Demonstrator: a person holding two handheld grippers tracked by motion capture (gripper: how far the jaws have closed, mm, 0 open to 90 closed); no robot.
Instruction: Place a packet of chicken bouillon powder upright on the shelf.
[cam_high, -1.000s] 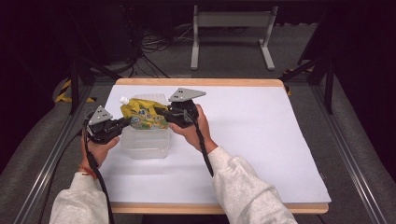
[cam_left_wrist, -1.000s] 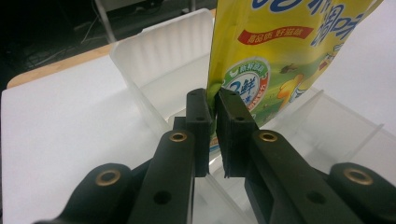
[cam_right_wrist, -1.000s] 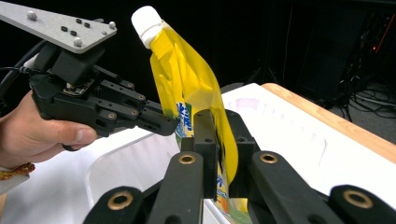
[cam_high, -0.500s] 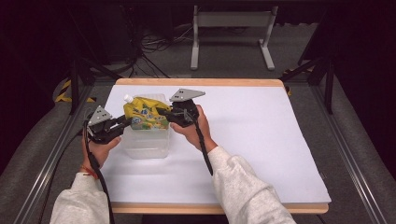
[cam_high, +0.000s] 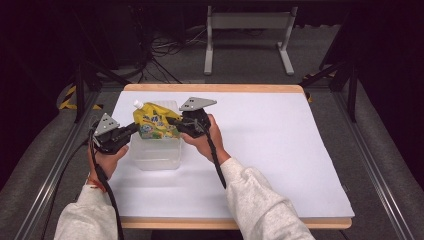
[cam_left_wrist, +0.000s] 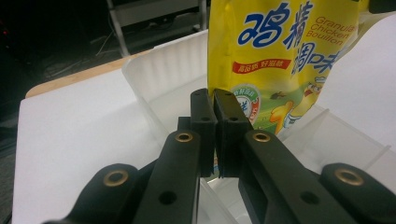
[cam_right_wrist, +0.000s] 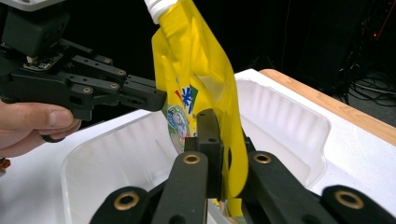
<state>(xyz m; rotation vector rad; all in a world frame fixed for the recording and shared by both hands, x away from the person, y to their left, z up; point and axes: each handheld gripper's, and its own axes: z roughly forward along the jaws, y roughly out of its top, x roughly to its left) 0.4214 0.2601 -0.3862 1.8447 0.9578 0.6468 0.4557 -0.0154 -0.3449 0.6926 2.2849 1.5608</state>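
**Two tools on one pouch, lowering into the tub**

Both tools are clamped on the yellow bouillon pouch (cam_high: 152, 125): left tool (cam_left_wrist: 215, 135) has its jaws closed together on the pouch's lower edge, right tool (cam_right_wrist: 224, 158) has the opposite side pinched between its jaws. The pouch hangs upright between the two tools, white spout (cam_right_wrist: 159, 8) up and away from the right tool, bottom edge inside the rim of the clear plastic tub (cam_high: 155, 156), which sits on the white counter (cam_high: 280, 150) directly below both tools.

How we'd do this step well, judging from the frames:
- Keep both tools level with each other so the pouch doesn't twist; it's soft film and will fold around whichever jaw leads.
- Lower straight down until the bottom gusset sits on the tub floor. We can't tell yet whether it touches.
- Stay off the tub walls; the tub is light and will likely skate on the counter if a jaw nudges it.
- Release one side first, probably the left tool, and let the right tool steady the pouch or lay it flat.
- Pouch looks taller than the tub, so expect it to tip. Better to lay it down on purpose than drop it.
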